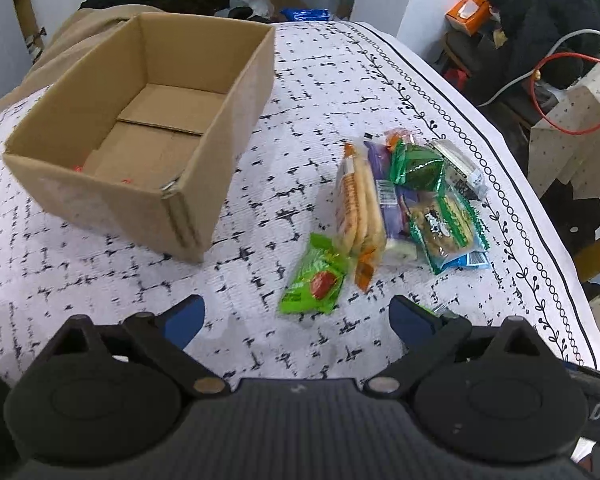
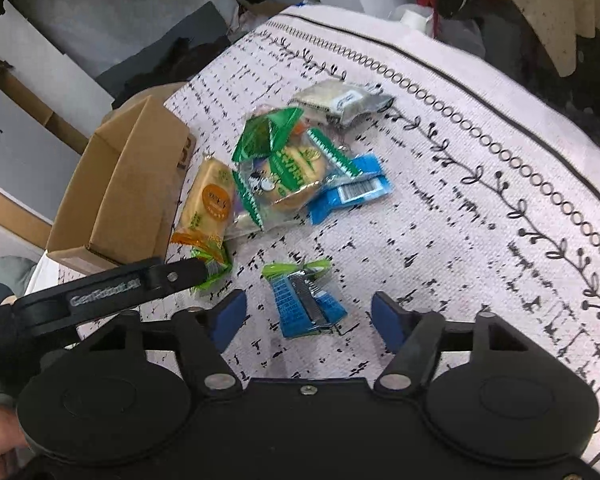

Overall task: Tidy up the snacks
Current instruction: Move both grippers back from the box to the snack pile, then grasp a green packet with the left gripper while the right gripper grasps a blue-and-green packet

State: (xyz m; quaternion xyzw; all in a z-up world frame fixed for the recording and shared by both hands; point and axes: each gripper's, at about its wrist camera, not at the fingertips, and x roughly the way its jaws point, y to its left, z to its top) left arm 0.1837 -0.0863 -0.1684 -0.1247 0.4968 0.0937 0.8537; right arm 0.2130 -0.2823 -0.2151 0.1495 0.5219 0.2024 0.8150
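Snacks sat in a loose pile (image 1: 412,196) on the patterned tablecloth (image 1: 100,280), to the right of an open cardboard box (image 1: 140,128) seen from left wrist cam. Box was upright, nothing visible inside. Pile incl. a cracker pack (image 1: 358,204), green foil packs, a cookie pack (image 2: 292,172), a blue wrapper (image 2: 352,196) and a silver pack (image 2: 340,100) at the far edge. One green pack w/ red spot (image 1: 314,280) lay apart, nearer the cam.

Left gripper (image 1: 296,312) hovered above the cloth, jaws wide apart, nothing btwn them; green pack was just ahead of the fingertips, not touching.

Right gripper (image 2: 308,316) was approx half open, fingers either side of a small blue-and-green pack (image 2: 304,300) lying flat on the cloth; pads didn't touch it. That pack was separate from the main pile.

Left gripper's black finger (image 2: 172,276) reached in from the left in right wrist cam, near the green pack.
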